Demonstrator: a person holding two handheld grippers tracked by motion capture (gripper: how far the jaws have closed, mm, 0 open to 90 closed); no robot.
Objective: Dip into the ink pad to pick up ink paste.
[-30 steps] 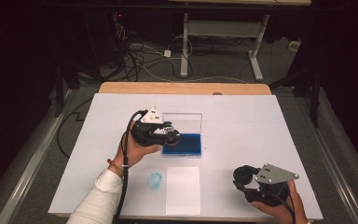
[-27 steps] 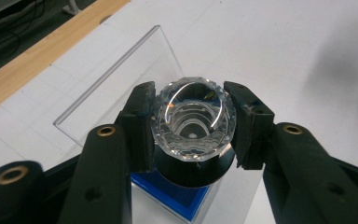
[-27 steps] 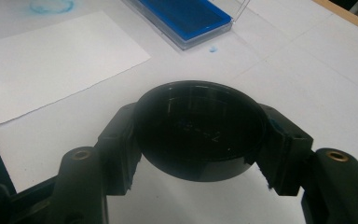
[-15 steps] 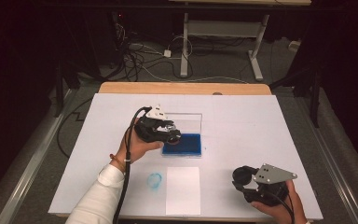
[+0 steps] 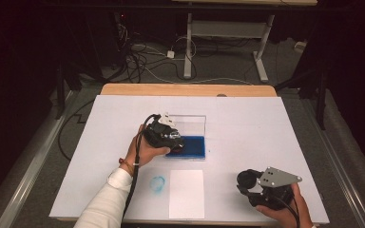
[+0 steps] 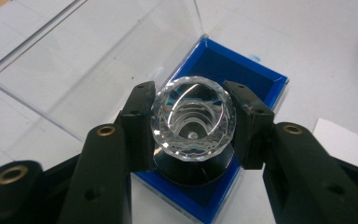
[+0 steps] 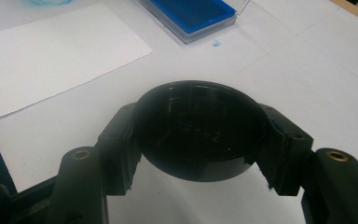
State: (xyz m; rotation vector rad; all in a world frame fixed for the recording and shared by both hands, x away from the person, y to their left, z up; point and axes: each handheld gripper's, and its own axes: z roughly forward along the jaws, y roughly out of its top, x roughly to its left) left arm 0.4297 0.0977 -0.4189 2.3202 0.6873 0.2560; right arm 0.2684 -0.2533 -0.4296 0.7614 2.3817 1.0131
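The desk (image 5: 285, 123) is covered in white, with a strip of bare pale wood (image 5: 185, 90) showing along its far edge. Beyond that edge lies a grey carpeted floor (image 5: 228, 71), where a tangle of dark and light cables (image 5: 147, 59) runs to the left of a white metal desk frame (image 5: 223, 33) standing on two legs. A pale rail (image 5: 28, 175) runs along the floor left of the desk. The room's edges sink into darkness, while the desk is brightly lit.
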